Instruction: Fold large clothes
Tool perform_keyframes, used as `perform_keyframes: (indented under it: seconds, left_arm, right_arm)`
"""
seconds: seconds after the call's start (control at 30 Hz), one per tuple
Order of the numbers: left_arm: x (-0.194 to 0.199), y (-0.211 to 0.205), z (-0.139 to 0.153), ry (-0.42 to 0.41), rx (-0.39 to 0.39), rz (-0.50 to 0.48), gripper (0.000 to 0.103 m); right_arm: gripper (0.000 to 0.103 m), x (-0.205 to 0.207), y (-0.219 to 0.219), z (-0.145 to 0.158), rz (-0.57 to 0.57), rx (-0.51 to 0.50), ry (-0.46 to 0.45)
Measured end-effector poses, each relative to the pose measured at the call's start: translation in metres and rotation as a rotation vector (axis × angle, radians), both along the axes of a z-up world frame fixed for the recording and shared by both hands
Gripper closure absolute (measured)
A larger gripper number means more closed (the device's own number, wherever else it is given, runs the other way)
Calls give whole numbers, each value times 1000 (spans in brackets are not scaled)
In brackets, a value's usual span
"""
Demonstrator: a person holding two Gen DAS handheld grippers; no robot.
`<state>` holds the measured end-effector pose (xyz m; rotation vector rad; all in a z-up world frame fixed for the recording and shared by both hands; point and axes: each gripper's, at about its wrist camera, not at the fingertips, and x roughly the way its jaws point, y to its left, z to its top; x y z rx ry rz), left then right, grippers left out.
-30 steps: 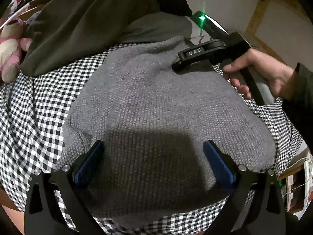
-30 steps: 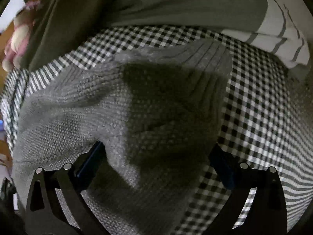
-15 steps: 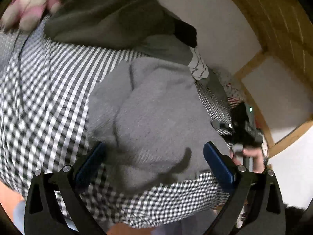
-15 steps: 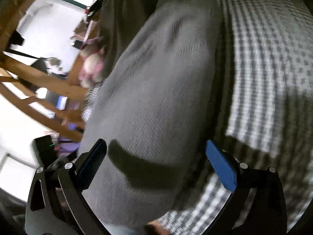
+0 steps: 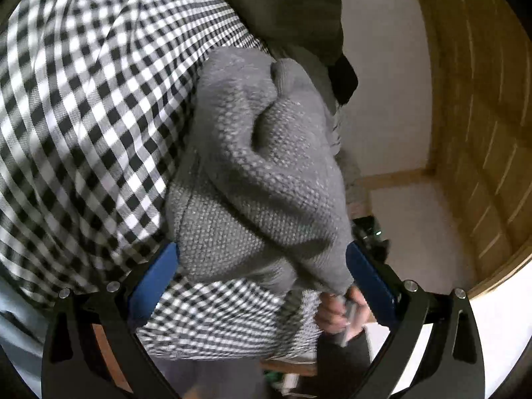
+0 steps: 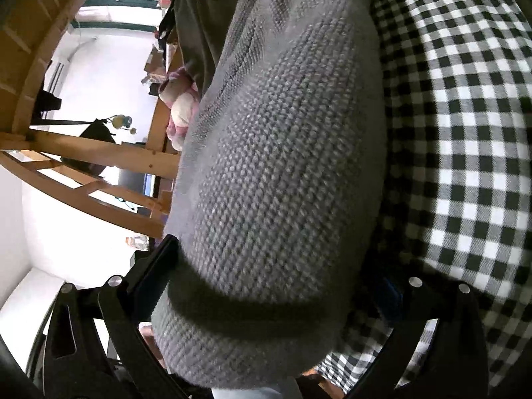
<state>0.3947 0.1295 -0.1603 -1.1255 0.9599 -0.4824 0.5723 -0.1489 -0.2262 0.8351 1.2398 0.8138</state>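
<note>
A grey knitted sweater (image 5: 252, 179) lies bunched on a black-and-white checked cloth (image 5: 86, 106). My left gripper (image 5: 262, 276) is open, its blue pads on either side of the sweater's near edge without closing on it. In the right wrist view the sweater (image 6: 282, 166) fills the middle and bulges between the jaws of my right gripper (image 6: 276, 289), which stands wide open with the knit pressed close against it. The checked cloth (image 6: 465, 133) lies to the right. The other hand with its gripper handle (image 5: 345, 312) shows at the lower right of the left view.
A dark olive garment (image 5: 292, 10) lies at the far end of the cloth. A pink and white plush toy (image 6: 179, 106) sits at the far left. Wooden beams (image 6: 99, 153) and a wooden wall (image 5: 478, 99) frame the place.
Both grippers have swung round and come in low at the sweater's edges. The sweater has gone from lying flat to bunched and folded over itself. Both stay open.
</note>
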Motion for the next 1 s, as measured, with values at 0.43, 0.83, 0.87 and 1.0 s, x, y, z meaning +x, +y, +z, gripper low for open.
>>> perform_keyframes:
  seconds: [0.43, 0.83, 0.87, 1.0]
  left_arm:
    - [1, -35, -21, 44, -155, -16, 5]
    - [13, -35, -5, 41, -78, 62, 9]
    - [14, -37, -5, 42, -65, 50, 13]
    - [8, -46, 1, 11, -21, 53, 32]
  right_arm:
    - [2, 11, 9, -3, 17, -3, 12]
    - [2, 30, -7, -20, -74, 125, 109]
    - [2, 35, -6, -22, -70, 125, 127]
    - [2, 59, 8, -19, -26, 59, 199]
